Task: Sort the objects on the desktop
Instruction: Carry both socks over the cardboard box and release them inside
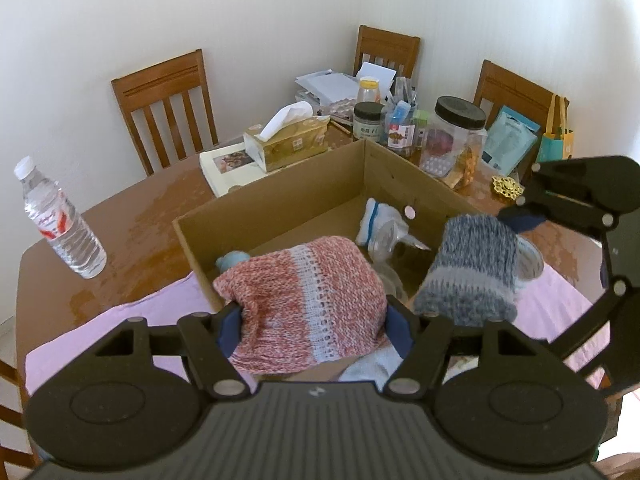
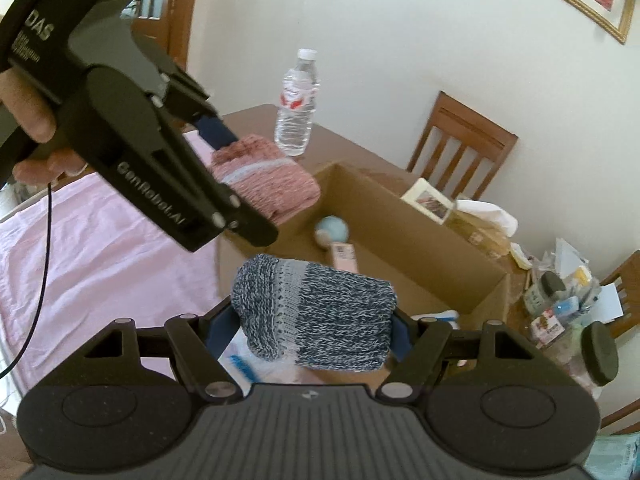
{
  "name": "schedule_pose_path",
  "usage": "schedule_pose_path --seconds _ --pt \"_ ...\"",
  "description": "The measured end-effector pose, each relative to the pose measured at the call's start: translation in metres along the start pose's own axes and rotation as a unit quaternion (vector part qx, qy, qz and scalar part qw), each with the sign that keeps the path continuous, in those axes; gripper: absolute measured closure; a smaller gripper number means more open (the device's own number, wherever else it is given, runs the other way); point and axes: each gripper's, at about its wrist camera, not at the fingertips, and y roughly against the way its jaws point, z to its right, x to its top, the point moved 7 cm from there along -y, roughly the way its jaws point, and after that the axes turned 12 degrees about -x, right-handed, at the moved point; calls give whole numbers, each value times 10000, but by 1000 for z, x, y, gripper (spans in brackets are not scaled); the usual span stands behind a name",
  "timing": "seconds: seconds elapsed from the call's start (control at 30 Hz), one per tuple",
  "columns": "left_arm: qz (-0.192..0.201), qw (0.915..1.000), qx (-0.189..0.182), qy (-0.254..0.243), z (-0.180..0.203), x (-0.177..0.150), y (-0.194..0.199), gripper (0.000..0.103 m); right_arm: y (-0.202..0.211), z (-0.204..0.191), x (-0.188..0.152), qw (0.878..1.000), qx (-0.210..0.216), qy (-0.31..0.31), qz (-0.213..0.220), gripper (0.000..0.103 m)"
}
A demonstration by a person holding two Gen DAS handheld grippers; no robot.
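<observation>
Pink knitted bundle [image 1: 308, 304] sits clamped inside the left claw [image 1: 314, 320].

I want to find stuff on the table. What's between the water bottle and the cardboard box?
Nothing: in the left wrist view, only bare brown tabletop lies between the water bottle and the cardboard box.

Pink knit [image 1: 308, 304] between left tongs [image 1: 314, 326]
</observation>
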Motion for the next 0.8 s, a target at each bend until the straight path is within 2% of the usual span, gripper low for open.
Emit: schedule_pose_path --seconds 0.3,0.43,0.63,0.67,0.8 --pt "-133 9998 -90 136 -18 16 -35 32 -44 39 9 9997 -14 -192 -168 25" --pt "-131 9996 76 219 -31 18 -47 19 -67 51 14 9993 -5 -245 -281 25" --pt "-160 9991 175 343 -40 19 -50 15 -102 60 21 9991 -79 -124 -397 24" --pt "-152 9990 192 385 -41 19 -48 14 -106 61 21 9991 -102 -91 -404 23" --pt "-187 9982 235 513 -41 16 -42 13 -117 63 22 9990 -193 -35 -407 7"
